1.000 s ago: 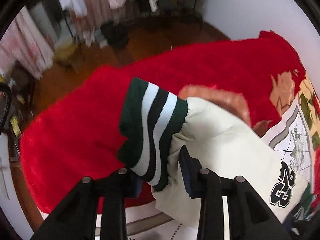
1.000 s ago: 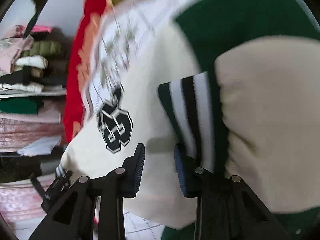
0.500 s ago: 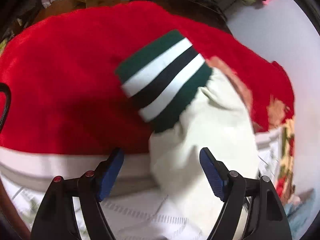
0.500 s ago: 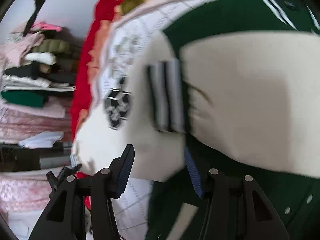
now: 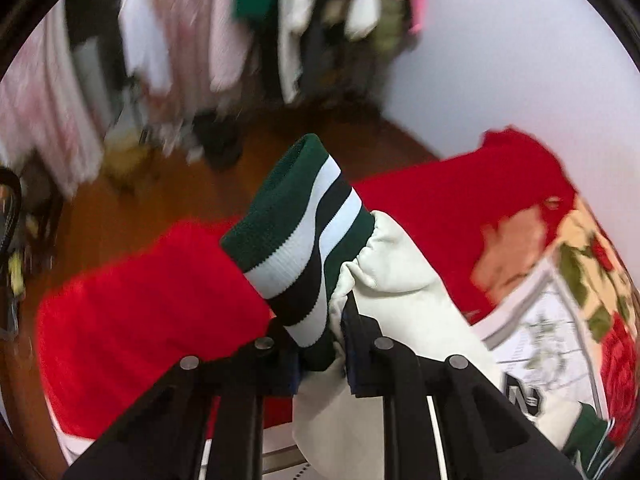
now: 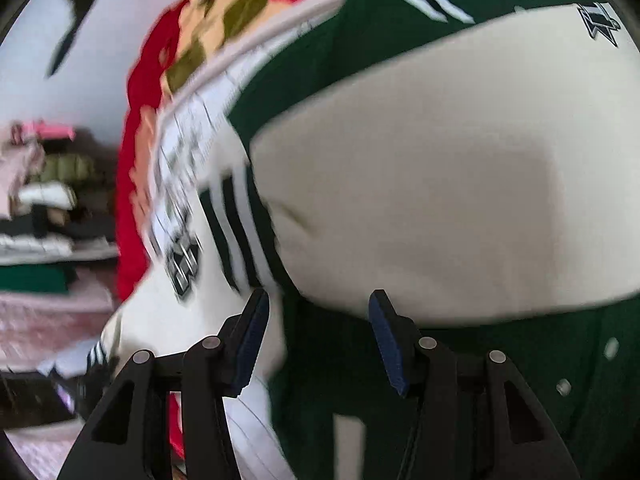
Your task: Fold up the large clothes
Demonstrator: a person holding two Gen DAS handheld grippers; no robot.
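In the left wrist view, a red blanket (image 5: pixel 152 320) covers the surface at left, with a wooden floor (image 5: pixel 120 208) and blurred hanging clothes (image 5: pixel 180 40) behind it. The left gripper (image 5: pixel 322 344) is clamped on the striped cuff (image 5: pixel 304 240) of the jacket's cream sleeve (image 5: pixel 400 280), lifted above the blanket. In the right wrist view, folded clothes (image 6: pixel 44 200) are stacked at far left, then the green and cream jacket (image 6: pixel 440 180) lies spread across the bed. The right gripper (image 6: pixel 320 320) hangs over its green body, jaws apart, gripping nothing.
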